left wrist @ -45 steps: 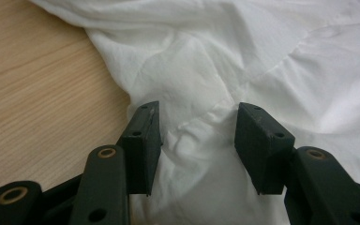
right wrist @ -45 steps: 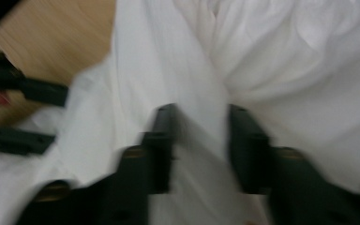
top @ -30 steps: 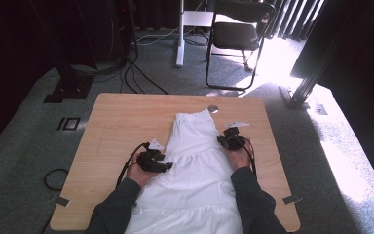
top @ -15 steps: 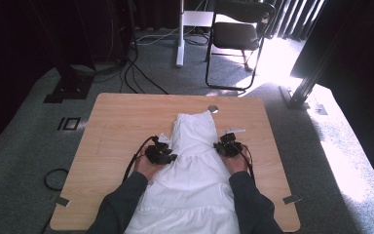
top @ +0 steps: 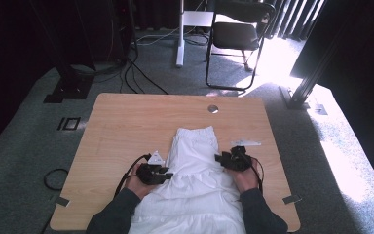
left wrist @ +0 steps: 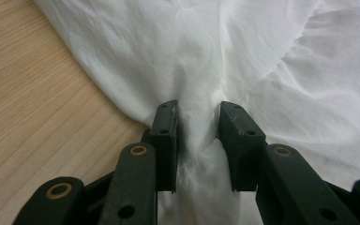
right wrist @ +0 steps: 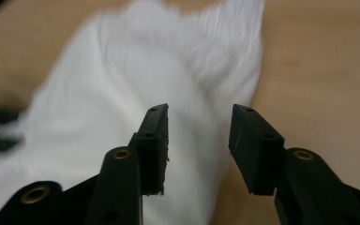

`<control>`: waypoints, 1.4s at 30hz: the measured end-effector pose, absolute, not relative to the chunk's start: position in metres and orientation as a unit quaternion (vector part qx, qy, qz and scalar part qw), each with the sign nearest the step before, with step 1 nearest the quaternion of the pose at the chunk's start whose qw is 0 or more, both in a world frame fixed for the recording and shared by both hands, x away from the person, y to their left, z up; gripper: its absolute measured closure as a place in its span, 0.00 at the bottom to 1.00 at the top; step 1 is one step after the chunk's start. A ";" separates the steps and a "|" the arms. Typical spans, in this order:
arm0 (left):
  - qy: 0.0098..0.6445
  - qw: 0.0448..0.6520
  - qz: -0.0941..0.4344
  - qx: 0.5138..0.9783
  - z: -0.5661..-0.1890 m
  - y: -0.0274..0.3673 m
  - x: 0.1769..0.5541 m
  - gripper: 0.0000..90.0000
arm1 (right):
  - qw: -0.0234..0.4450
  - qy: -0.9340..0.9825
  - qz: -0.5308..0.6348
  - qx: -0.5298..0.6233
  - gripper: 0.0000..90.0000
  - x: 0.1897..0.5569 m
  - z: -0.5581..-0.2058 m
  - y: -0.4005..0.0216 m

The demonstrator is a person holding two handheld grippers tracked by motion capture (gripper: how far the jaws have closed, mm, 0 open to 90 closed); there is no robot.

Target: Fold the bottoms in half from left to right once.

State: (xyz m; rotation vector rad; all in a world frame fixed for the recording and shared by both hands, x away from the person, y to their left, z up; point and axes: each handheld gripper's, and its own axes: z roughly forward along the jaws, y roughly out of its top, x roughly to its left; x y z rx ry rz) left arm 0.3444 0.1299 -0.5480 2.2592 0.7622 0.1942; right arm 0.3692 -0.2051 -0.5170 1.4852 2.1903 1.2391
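A light wooden table (top: pixel 126 141) stands on grey carpet (top: pixel 24 146). Beyond its far edge sits a black folding chair (top: pixel 236 36), with a white post (top: pixel 179 34) to its left. Black cables (top: pixel 141 73) trail across the floor at far left. Bright sunlight (top: pixel 341 165) falls across the right

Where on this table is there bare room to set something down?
Free: the table's whole left side beyond the left gripper, and the far strip between the white garment and the far edge, apart from a round grommet. Narrow strip right of the right gripper. Crowded: near-centre, under garment and hands.
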 end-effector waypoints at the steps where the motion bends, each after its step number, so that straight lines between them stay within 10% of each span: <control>1: 0.296 0.365 0.076 0.880 -0.548 0.130 0.344 0.77 | 0.112 0.737 0.432 0.508 0.63 0.375 -0.513 -0.205; 10: 0.298 0.373 0.078 0.875 -0.549 0.130 0.344 0.75 | 0.038 0.759 0.365 0.538 0.48 0.434 -0.539 -0.163; 14: 0.300 0.373 0.080 0.874 -0.549 0.129 0.344 0.70 | 0.066 0.771 0.362 0.520 0.87 0.430 -0.533 -0.160; 18: 0.300 0.366 0.081 0.877 -0.548 0.128 0.345 0.67 | 0.152 0.776 0.360 0.495 0.92 0.426 -0.509 -0.164; 23: 0.298 0.362 0.080 0.880 -0.547 0.126 0.346 0.66 | 0.252 0.782 0.329 0.466 0.92 0.435 -0.491 -0.166; 31: 0.327 0.396 0.039 0.857 -0.542 0.138 0.354 0.56 | 0.217 0.787 0.277 0.507 0.69 0.462 -0.539 -0.158; 42: 0.375 0.447 0.080 0.808 -0.487 0.131 0.420 0.46 | 0.193 0.767 0.314 0.525 0.68 0.462 -0.547 -0.168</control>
